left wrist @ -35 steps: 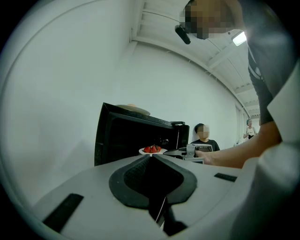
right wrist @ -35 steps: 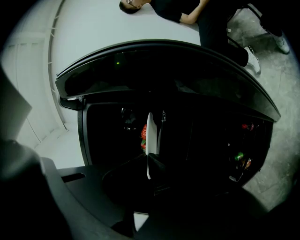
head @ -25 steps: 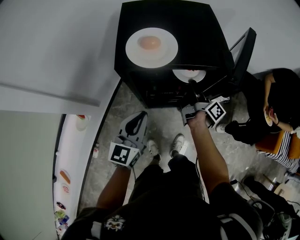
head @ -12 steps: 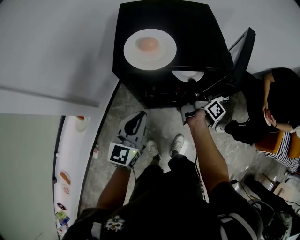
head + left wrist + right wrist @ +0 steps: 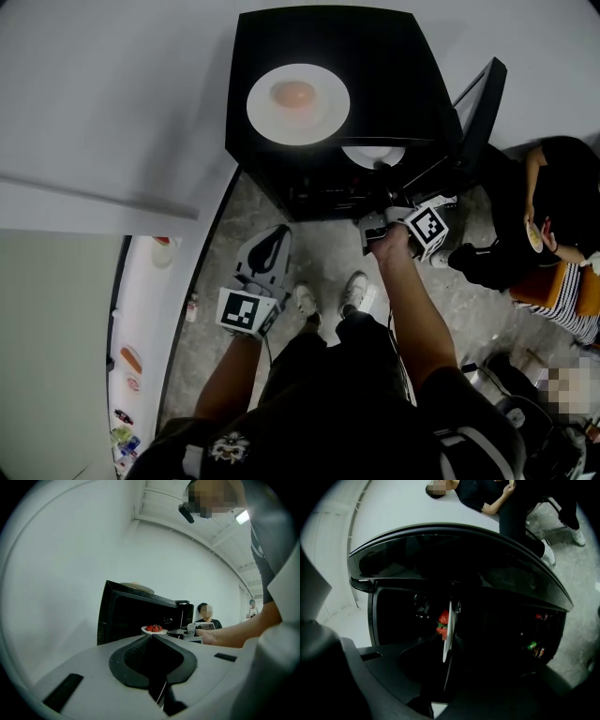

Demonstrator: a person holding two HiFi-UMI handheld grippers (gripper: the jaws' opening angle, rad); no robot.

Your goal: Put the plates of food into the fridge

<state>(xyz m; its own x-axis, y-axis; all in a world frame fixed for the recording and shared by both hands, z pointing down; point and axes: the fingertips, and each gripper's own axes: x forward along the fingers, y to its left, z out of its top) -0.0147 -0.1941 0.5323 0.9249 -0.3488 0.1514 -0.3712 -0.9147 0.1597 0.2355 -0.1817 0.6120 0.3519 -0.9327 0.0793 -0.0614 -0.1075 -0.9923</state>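
Observation:
A black mini fridge stands with its door open. On its top lies a white plate with an orange piece of food. A second white plate with strawberries sits just inside the opening. My right gripper reaches level into the fridge; its jaws have just been opening, and the plate's rim stands edge-on between them. My left gripper hangs shut and empty over the floor, left of the fridge.
Small items sit in the fridge's lower part. A person sits on the floor to the right, beside the door. White walls run along the left. The person's feet stand on the grey floor before the fridge.
Less of the strawberry plate shows under the fridge's top edge now, and its red fruit has gone out of sight in the head view. Both hands stay where they were.

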